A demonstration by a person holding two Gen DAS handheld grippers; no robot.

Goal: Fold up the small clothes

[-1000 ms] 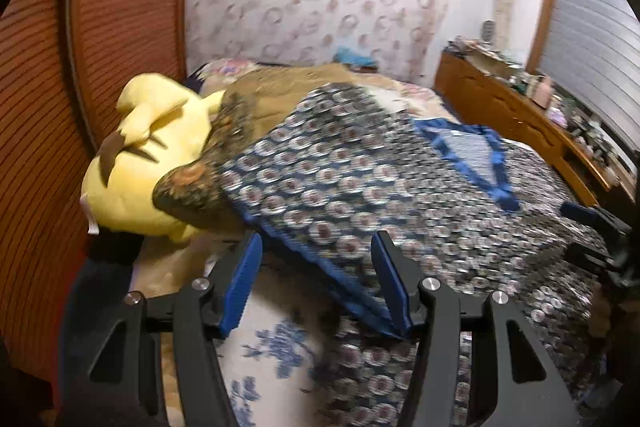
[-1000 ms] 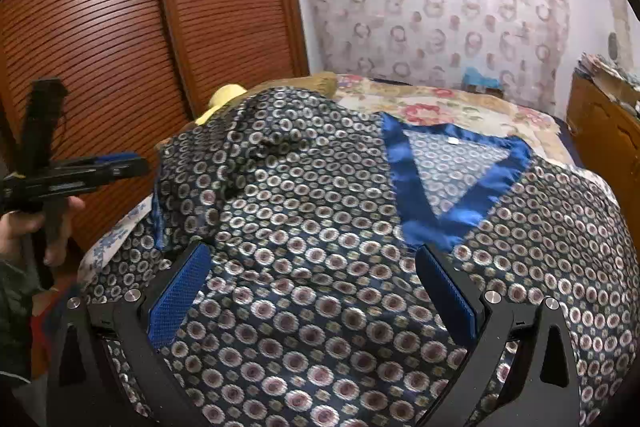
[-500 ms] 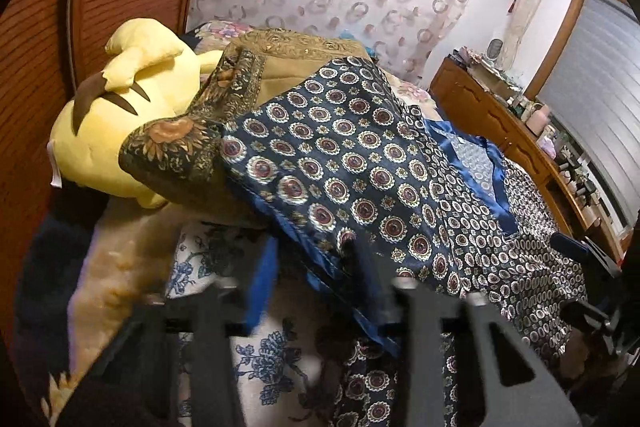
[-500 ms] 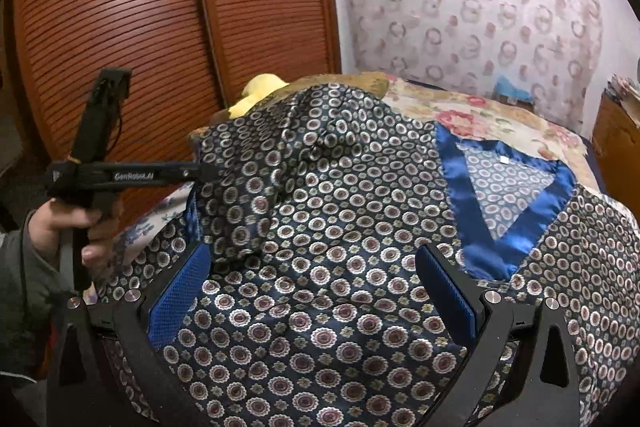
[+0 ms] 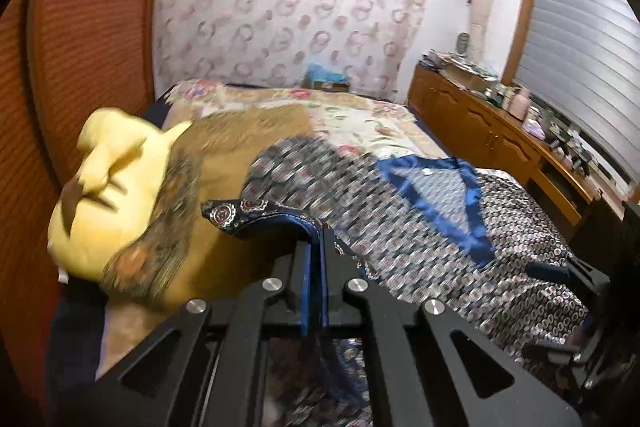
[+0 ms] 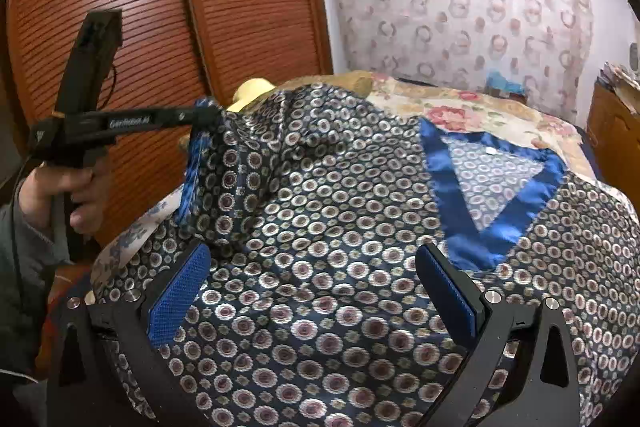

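Only in the left wrist view is the grip seen closely: the left gripper [image 5: 315, 255], at lower centre, is clenched on the blue-trimmed edge of one patterned garment [image 5: 420, 227], which is spread toward the right of the frame over the bed [image 5: 360, 123]. One yellow plush toy [image 5: 108, 187] is seen at left. From the right wrist view, the right gripper [image 6: 316, 287] is seen released, both blue pads [image 6: 180, 295] set wide over the garment [image 6: 340, 227], cloth lying between them ungripped. One hand [image 6: 60, 195] is seen at left holding the other gripper.
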